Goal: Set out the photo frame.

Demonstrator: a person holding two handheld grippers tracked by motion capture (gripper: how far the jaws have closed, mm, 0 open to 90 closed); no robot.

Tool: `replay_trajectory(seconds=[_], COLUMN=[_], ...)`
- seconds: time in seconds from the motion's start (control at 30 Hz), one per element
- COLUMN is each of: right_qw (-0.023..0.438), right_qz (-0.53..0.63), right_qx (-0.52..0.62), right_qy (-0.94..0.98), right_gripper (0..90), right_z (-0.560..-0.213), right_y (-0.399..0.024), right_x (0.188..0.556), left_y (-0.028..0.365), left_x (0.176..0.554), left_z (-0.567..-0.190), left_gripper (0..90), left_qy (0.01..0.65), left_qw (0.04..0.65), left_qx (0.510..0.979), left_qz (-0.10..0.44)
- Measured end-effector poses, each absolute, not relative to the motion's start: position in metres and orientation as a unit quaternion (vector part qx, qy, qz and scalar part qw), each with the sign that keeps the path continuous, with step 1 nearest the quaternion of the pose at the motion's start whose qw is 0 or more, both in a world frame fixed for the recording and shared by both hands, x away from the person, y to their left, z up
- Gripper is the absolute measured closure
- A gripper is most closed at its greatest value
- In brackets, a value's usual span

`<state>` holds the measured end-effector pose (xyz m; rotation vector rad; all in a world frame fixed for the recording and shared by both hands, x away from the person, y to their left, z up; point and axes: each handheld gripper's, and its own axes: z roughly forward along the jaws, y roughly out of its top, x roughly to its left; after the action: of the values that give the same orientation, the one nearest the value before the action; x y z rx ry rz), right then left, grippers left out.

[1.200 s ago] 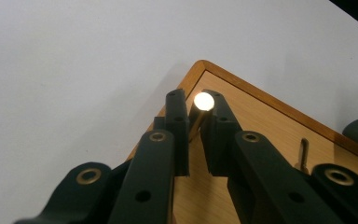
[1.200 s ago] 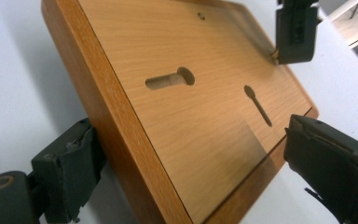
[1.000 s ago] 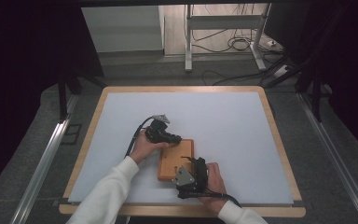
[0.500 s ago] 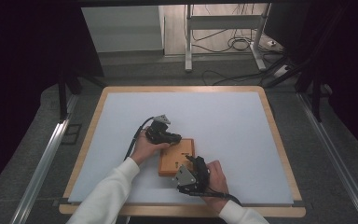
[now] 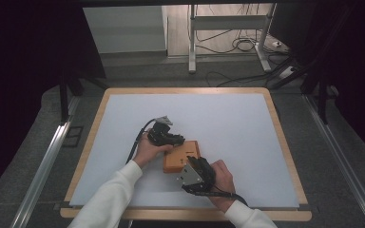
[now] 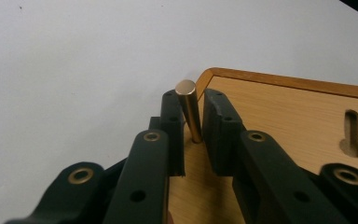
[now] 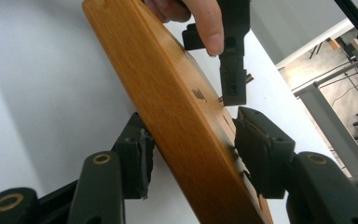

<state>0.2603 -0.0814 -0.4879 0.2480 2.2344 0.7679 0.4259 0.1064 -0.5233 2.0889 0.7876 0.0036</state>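
Note:
A flat wooden board [image 5: 183,156] lies on the white table mat. A brass pin [image 6: 189,109] stands upright in the board [image 6: 284,121] near one corner. My left gripper [image 5: 168,135] reaches over that corner. Its jaws [image 6: 192,100] stand on either side of the pin and have just been opening. The left pad is against the pin and the right pad stands slightly off it. My right gripper [image 5: 197,173] is at the board's near edge. Its jaws [image 7: 191,126] have just been closing on the board [image 7: 177,107], one pad under it and one on its top face.
The white mat [image 5: 228,118] sits in a wooden-rimmed tabletop [image 5: 285,142]. The board has a keyhole slot [image 6: 353,135] in its top. A person's hand and the left gripper's fingers [image 7: 232,79] show beyond the board. Cables and a metal stand [image 5: 228,28] lie on the floor behind.
The right hand and its gripper have shifted slightly up the picture, at the board's near edge. The left hand and the board have stayed where they were.

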Motion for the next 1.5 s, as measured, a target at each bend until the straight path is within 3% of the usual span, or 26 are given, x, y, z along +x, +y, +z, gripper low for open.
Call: replay_trajectory(seconds=[0.2, 0.43, 0.6, 1.5], right_qw=[0.389, 0.383, 0.382, 0.363], right_qz=[0.295, 0.3, 0.3, 0.265], right_qx=[0.089, 0.094, 0.095, 0.076], right_qy=[0.868, 0.869, 0.869, 0.89], right_gripper=[52.2, 53.4, 54.2, 65.0], right_z=[-0.485, -0.48, -0.478, -0.45], right_y=[-0.084, -0.088, -0.09, -0.087], right_x=[0.261, 0.264, 0.265, 0.289], left_y=[0.109, 0.122, 0.139, 0.182], left_x=[0.424, 0.42, 0.412, 0.391], left_z=[-0.521, -0.514, -0.513, -0.515], left_gripper=[70.6, 48.9, 42.3, 39.0], left_qy=[0.311, 0.324, 0.335, 0.369], left_qw=[0.45, 0.452, 0.441, 0.449], left_qx=[0.837, 0.829, 0.827, 0.804], left_qz=[0.011, 0.059, 0.093, 0.124])
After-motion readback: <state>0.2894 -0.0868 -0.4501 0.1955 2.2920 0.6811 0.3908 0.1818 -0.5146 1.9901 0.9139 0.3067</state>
